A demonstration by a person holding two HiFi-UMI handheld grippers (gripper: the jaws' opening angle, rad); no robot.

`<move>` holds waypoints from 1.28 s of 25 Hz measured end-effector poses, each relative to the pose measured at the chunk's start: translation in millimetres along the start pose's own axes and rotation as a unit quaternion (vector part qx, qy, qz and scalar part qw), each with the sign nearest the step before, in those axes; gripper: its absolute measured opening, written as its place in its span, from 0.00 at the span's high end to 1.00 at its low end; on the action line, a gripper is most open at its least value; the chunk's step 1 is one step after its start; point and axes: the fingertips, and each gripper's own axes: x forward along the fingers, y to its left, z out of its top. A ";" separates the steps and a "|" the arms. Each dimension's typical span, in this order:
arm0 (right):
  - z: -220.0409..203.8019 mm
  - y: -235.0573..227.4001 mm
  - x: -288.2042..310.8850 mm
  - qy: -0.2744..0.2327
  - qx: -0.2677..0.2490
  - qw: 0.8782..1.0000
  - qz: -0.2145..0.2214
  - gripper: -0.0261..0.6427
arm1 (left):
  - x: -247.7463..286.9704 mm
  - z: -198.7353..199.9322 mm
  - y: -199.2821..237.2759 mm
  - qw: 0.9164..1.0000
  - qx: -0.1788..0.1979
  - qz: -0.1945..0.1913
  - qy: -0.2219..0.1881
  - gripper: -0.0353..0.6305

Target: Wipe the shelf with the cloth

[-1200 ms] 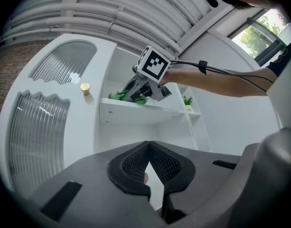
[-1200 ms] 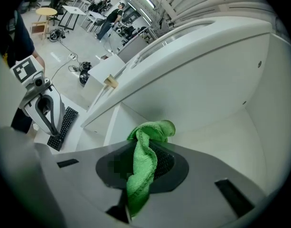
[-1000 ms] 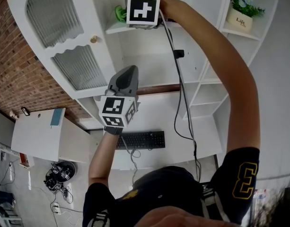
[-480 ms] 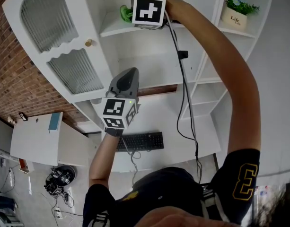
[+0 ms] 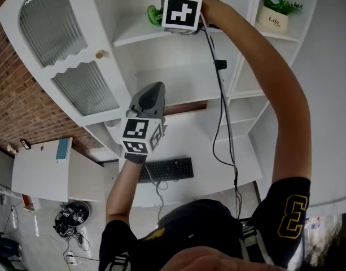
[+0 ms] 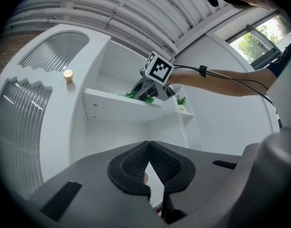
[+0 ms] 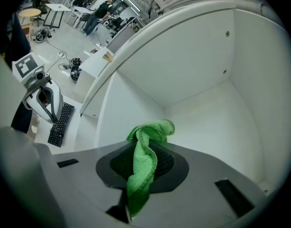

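Two grippers, one working. Right gripper (image 7: 144, 152) pinches green cloth (image 7: 141, 172) and holds it on upper shelf (image 5: 130, 35). Over last second cloth has slid from shelf's left end toward potted plant (image 5: 278, 7) side. Judgement: wiping stroke under way, rest of board likely unwiped. Left gripper (image 6: 148, 148) pressed together, empty, idle above desk (image 5: 189, 134).

Two hand-held grippers (image 6: 148, 148) (image 7: 144, 152), one green cloth (image 7: 152, 129), one keyboard (image 5: 166, 169), one potted plant (image 5: 277, 7).

Right gripper (image 5: 157, 14) raised, jaws clamped; left gripper (image 5: 152, 88) lower, jaws seemingly together.
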 end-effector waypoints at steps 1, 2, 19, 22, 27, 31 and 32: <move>-3.9 -1.7 -0.7 0.007 0.001 1.000 -0.004 0.90 | 0.6 -0.6 -1.0 1.000 0.000 -0.001 0.000 0.92; -7.1 -2.8 -1.2 0.012 0.002 1.000 -0.006 0.90 | 1.3 -1.2 -1.9 1.000 -0.001 -0.002 0.001 0.92; -50.1 -5.2 -13.2 0.043 0.026 0.999 -0.013 0.90 | 9.4 -0.6 -15.8 1.000 -0.007 -0.019 -0.006 0.92; -67.0 -10.5 -17.0 0.066 0.030 0.997 -0.027 0.90 | 11.1 -1.5 -17.9 1.000 -0.009 -0.022 -0.008 0.92; -82.4 -4.7 -19.0 0.072 0.041 0.996 -0.013 0.90 | 15.8 -0.8 -25.0 0.999 -0.012 -0.031 -0.010 0.92; -98.0 -11.0 -26.0 0.089 0.051 0.994 -0.033 0.90 | 18.1 0.1 -30.8 0.999 -0.017 -0.035 -0.015 0.92; -102.8 -12.8 -28.1 0.096 0.053 0.993 -0.039 0.90 | 19.3 -0.1 -33.3 0.999 -0.017 -0.037 -0.015 0.92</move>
